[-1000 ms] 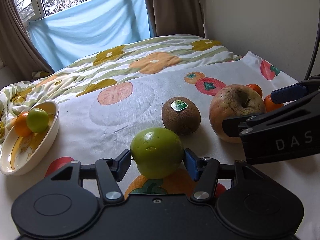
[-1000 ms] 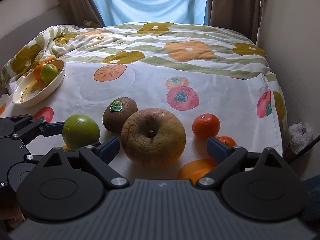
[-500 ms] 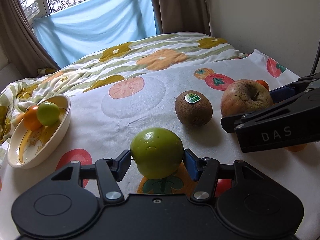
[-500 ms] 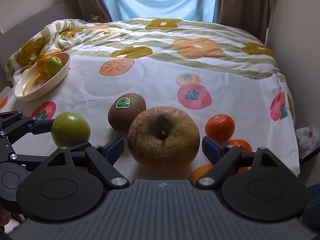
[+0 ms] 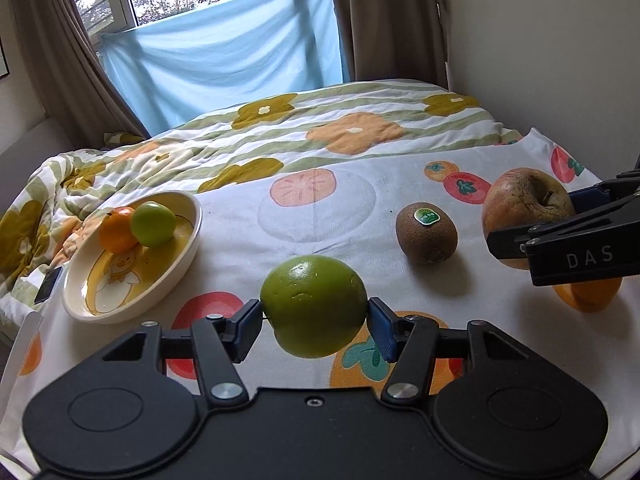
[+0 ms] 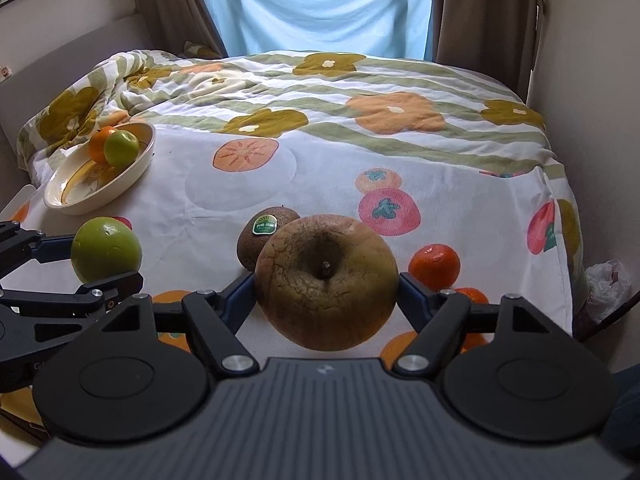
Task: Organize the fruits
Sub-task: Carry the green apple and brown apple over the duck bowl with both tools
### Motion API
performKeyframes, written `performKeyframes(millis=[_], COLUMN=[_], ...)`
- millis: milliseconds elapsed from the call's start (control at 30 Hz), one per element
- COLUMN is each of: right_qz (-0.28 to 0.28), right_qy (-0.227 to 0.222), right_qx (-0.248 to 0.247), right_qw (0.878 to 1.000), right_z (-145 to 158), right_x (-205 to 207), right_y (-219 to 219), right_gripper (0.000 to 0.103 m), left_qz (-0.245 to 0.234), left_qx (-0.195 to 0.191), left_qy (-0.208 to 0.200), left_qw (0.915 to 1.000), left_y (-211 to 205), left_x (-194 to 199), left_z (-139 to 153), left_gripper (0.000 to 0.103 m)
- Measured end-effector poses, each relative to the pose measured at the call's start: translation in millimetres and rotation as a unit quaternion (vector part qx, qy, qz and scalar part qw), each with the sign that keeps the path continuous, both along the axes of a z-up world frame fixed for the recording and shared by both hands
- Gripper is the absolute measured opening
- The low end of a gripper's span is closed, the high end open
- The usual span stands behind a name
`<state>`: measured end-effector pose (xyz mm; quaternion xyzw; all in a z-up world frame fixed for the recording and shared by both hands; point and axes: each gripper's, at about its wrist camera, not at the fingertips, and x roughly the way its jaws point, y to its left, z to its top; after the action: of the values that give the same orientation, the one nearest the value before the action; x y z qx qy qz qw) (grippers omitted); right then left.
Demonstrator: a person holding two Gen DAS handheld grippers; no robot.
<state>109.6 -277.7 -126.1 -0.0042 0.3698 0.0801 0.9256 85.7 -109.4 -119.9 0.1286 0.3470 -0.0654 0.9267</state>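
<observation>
Your left gripper (image 5: 314, 322) is clamped on the green fruit (image 5: 314, 306), holding it up off the cloth (image 5: 320, 216), right of the bowl (image 5: 188, 236) and nearer you. Your right gripper (image 6: 326, 300) is squeezed onto the big wrinkly apple (image 6: 326, 282), far off to the bowl's right. The bowl itself has 2 fruits in it: a small orange (image 5: 116, 230) and a small green fruit (image 5: 153, 224), touching each other. The kiwi (image 5: 426, 234) sits on the cloth between the bowl and the apple. 2 mandarins (image 6: 435, 266) lie past the apple, farthest from the bowl.
</observation>
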Motion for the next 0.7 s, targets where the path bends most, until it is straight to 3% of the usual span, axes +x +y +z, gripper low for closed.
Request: performKeyframes(millis=[300,700], right_qz=[0.012,0.033], right_qy=[-0.014,-0.02], right_qx=[0.004,0.014], right_qw=[1.0,0.999], right_z=[41.0,76.2], right_x=[-11.2,0.9], right_y=[27.5,111.2], right_gripper=[0.09,0.09], left_qz=[0.025,0.04], left_qx=[-0.003,-0.002], left_qy=[-0.025,-0.035], left_qw=[0.9994,0.9986], left_y=[38.6,116.1], left_x=[-13.5,-3.0], left_z=[40.2,72.9], left_gripper=[0.062,0.062])
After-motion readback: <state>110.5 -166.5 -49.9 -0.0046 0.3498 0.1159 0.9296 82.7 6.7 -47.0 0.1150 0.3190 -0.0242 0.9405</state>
